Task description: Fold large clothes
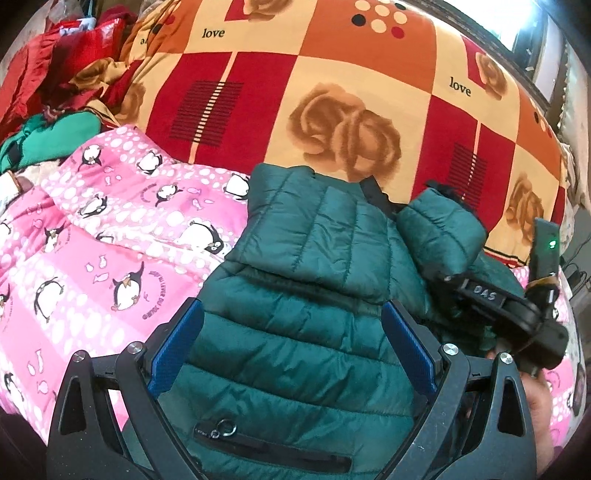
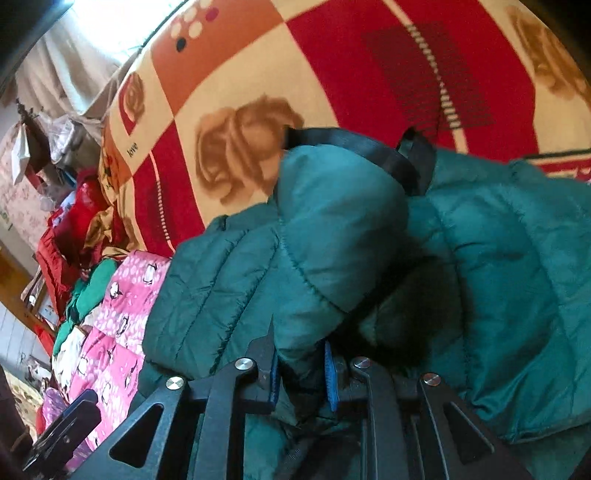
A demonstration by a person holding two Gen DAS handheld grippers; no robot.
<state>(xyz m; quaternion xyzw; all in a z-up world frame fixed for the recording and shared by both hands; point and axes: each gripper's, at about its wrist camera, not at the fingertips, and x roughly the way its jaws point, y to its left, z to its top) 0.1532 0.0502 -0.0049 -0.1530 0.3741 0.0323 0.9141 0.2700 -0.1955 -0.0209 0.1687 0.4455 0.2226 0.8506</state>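
A dark green quilted puffer jacket [image 1: 306, 295] lies on the bed, partly folded, with a zip pocket near me. My left gripper [image 1: 293, 350] is open just above the jacket's body, its blue pads wide apart. My right gripper [image 2: 301, 376] is shut on a fold of the jacket's sleeve [image 2: 332, 229], which rises in front of it. In the left wrist view the right gripper [image 1: 443, 275] shows at the right, holding the sleeve [image 1: 439, 229]. A black collar strip [image 2: 354, 146] lies at the jacket's far edge.
A pink penguin-print quilt [image 1: 110, 240] covers the bed at the left. A red, orange and cream rose-print blanket [image 1: 332, 92] lies beyond the jacket. A heap of red and green clothes [image 1: 55, 92] sits at the far left. A window [image 1: 517, 18] is at the far right.
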